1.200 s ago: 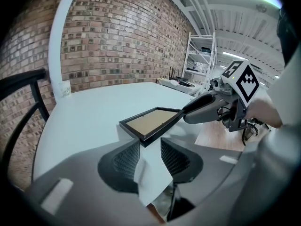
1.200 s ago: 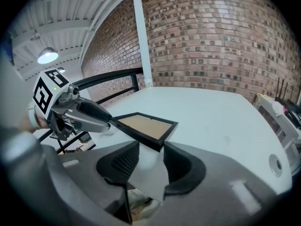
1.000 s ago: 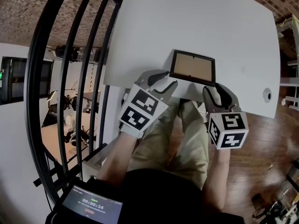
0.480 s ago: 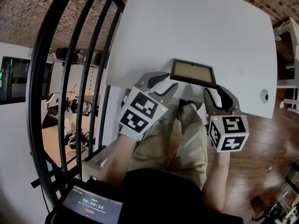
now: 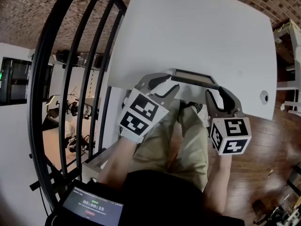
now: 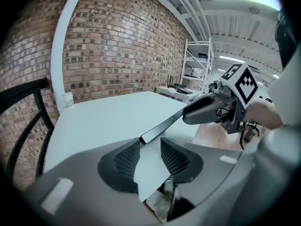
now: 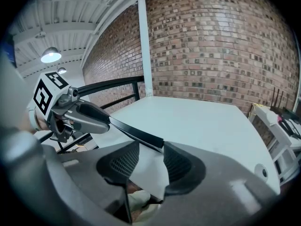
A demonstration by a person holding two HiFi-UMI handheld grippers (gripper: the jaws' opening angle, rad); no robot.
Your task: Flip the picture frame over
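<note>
1. Head view first: the picture frame (image 5: 193, 77) is right at the near edge of the white table (image 5: 197, 27). It's tipped up so steeply that I only get a thin dark strip of it, basically edge-on.
2. I honestly can't tell whether its far long edge is touching the tabletop or not.
3. The left gripper (image 5: 169, 80) has the frame's left end. In the left gripper view that end sits right at the tips between the two mesh pads, and the jaws are clamped on it.
4. Same deal on the other side. The right gripper (image 5: 217, 92) is closed on the frame's right end, and its own view shows the dark bar wedged between the pads.
5. So the frame spans between the two grippers, both angled down toward the table edge.
6. Further out, the person's legs (image 5: 183, 140) are under the table edge and a black railing (image 5: 70, 55) curves along the left. There's a brick wall (image 6: 117, 46) behind the table, a white shelf unit (image 6: 197, 65) off to the side, and a small screen (image 5: 91, 206) at the bottom.
</note>
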